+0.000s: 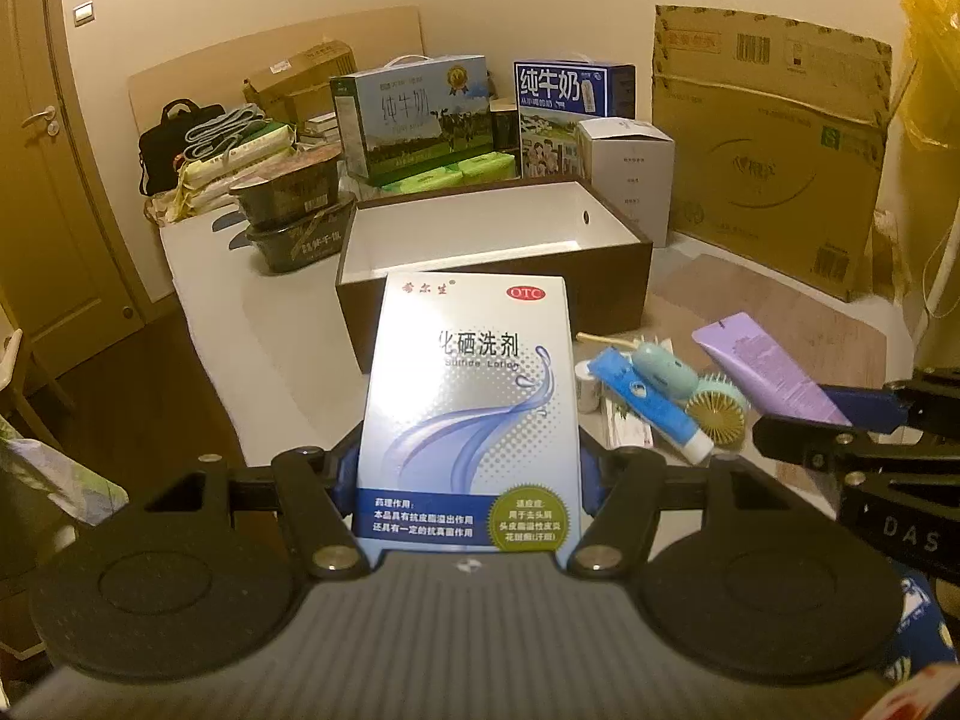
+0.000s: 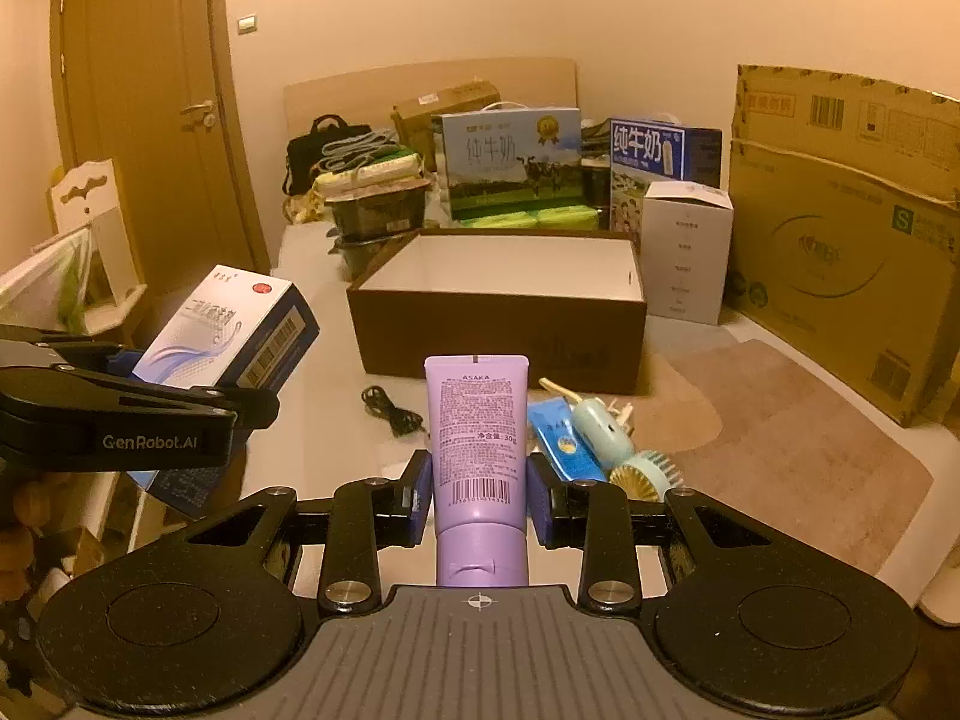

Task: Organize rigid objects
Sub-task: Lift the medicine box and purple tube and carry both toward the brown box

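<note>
My left gripper [image 1: 468, 468] is shut on a white-and-blue lotion carton [image 1: 474, 402], held upright above the table; the same carton [image 2: 228, 330] shows at the left of the right wrist view. My right gripper [image 2: 480, 495] is shut on a purple tube [image 2: 477, 438], cap toward the camera; that tube [image 1: 762, 369] also shows at the right of the left wrist view. Ahead of both stands an open brown box [image 2: 504, 330] with a white, bare inside [image 1: 480, 228]. Below lie a blue tube [image 2: 564, 441], a pale teal device [image 2: 600, 426] and a round teal brush [image 2: 645, 471].
A black cable [image 2: 390, 411] lies on the white table left of the purple tube. Behind the brown box stand milk cartons [image 2: 510, 162], a white box [image 2: 687, 252], stacked bowls [image 2: 375, 216] and a large cardboard box [image 2: 840, 228]. A beige mat [image 2: 780, 438] covers the right side.
</note>
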Motion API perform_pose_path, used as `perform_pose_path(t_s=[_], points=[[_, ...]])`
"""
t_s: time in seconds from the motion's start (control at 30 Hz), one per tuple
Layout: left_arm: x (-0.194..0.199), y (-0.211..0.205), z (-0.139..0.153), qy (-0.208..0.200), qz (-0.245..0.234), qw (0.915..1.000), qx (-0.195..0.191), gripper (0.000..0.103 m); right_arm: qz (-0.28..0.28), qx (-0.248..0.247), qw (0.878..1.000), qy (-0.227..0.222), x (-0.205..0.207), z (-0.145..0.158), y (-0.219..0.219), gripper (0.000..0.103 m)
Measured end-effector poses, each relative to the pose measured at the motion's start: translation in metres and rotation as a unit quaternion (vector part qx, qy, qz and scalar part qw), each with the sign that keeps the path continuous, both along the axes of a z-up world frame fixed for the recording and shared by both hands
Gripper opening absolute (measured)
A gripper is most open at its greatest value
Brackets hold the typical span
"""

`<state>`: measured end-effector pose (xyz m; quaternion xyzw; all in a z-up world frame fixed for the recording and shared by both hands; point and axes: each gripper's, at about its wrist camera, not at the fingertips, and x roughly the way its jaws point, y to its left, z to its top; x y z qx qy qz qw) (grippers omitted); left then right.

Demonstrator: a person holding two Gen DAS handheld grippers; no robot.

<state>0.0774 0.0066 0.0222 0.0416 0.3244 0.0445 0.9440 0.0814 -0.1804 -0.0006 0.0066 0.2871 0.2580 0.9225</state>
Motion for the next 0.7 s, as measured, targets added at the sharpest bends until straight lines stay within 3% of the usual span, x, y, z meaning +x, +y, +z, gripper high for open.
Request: perform_pose_path(t_s=[0.33,0.7], points=[[0.071,0.012,0.004,0.023,0.009,0.9997,-0.005,0.063,-0.001,0.011,1.0,0.029,0.066,0.005,0.006,0.033],[0.193,0.035,0.006,0.036,0.012,0.9993,-0.003,0.063,-0.002,0.029,0.998,0.056,0.195,0.011,0.028,0.033]])
